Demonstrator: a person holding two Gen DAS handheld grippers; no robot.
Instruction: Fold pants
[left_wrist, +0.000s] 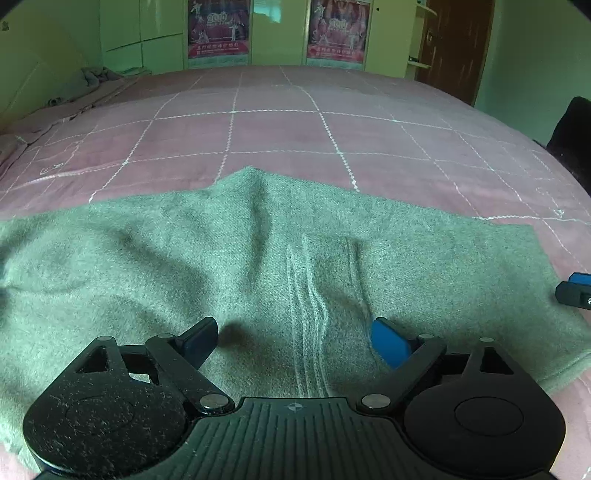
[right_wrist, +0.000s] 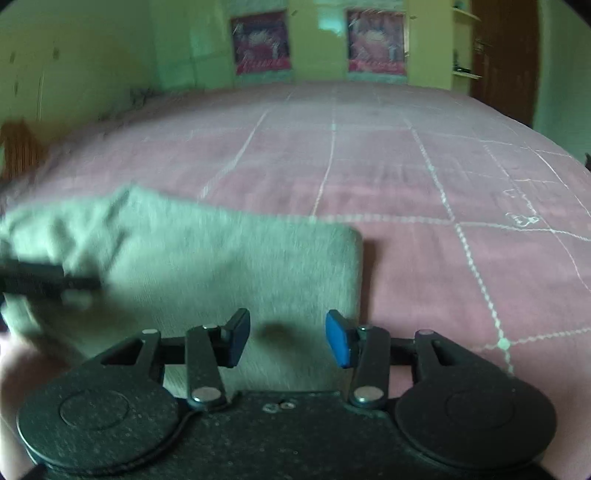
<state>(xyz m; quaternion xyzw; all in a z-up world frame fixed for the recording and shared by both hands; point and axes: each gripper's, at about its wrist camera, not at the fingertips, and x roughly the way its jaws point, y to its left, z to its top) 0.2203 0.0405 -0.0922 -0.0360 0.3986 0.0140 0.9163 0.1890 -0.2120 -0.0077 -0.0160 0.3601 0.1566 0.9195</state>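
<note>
Pink checked bed (left_wrist: 295, 133) under flat grey-green pants (left_wrist: 221, 251), seemingly folded.

Fuzzy matt knit pants (left_wrist: 184, 258), soft quilted cloth bedspread (left_wrist: 295, 129) (stitched lines), glossy wardrobe doors (left_wrist: 147, 37)

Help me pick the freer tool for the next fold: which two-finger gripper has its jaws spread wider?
The left gripper: its blue-padded fingers stand far apart above the grey-green fleece pants, gripping nothing. The right gripper shows a clearly narrower gap.

The two posters (left_wrist: 218, 29) on the far wall carry lettering too small to read.
</note>
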